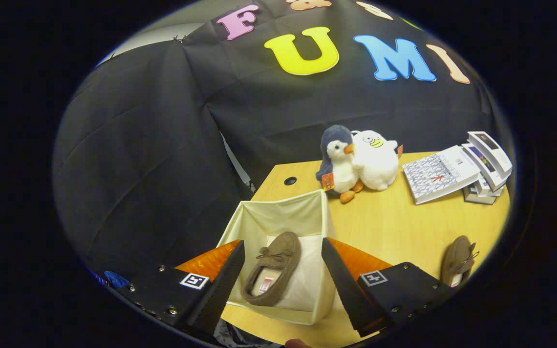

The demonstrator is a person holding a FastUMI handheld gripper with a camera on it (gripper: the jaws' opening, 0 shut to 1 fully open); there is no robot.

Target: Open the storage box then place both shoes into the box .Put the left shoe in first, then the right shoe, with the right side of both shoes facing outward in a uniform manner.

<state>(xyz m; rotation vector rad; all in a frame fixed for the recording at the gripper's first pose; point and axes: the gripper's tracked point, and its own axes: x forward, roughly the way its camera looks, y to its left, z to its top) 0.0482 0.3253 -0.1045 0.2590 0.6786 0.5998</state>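
A cream fabric storage box (302,205) stands open on the wooden table, just ahead of my fingers. One brown moccasin shoe (272,268) lies inside it on the box floor, toe pointing away from me. My gripper (282,285) hovers above the box, open, with the shoe seen between the two fingers and neither finger touching it. The second brown shoe (457,261) lies on the table to the right of the box, beyond my right finger.
A penguin plush (337,164) and a white plush (376,159) sit behind the box. A book (435,175) and a stack of small boxes (486,166) lie at the far right. The table (394,227) has a cable hole (290,181) near its back left corner.
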